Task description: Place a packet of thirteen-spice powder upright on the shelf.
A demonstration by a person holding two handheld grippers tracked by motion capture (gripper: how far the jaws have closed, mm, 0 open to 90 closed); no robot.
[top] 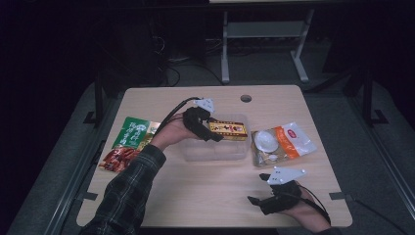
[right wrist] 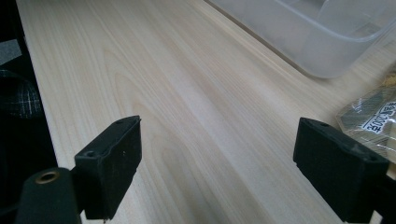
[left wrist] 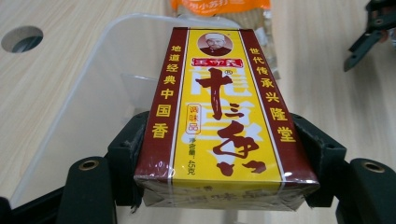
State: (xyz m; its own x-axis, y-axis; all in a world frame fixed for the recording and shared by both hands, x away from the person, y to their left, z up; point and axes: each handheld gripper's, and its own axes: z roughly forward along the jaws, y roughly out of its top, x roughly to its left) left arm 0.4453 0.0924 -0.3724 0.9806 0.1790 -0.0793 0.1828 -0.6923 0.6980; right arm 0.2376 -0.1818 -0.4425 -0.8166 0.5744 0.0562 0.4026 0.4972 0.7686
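Left gripper view: the left gripper clamps its fingers on a yellow-and-maroon box printed with 十三香, 调味品, 45克, 地道经典中国香 and 世代传承兴隆堂, held above the clear plastic tub. Its lower edge is blurred. High view: the box sits over the tub at mid-bench; the right gripper rests with fingers spread, holding nothing. Green packet and orange-white packet lettering is too small to read.

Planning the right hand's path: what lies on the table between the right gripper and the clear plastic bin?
Bare wood. In the right gripper view, nothing lies between the right gripper and the clear bin; the table is plain there.
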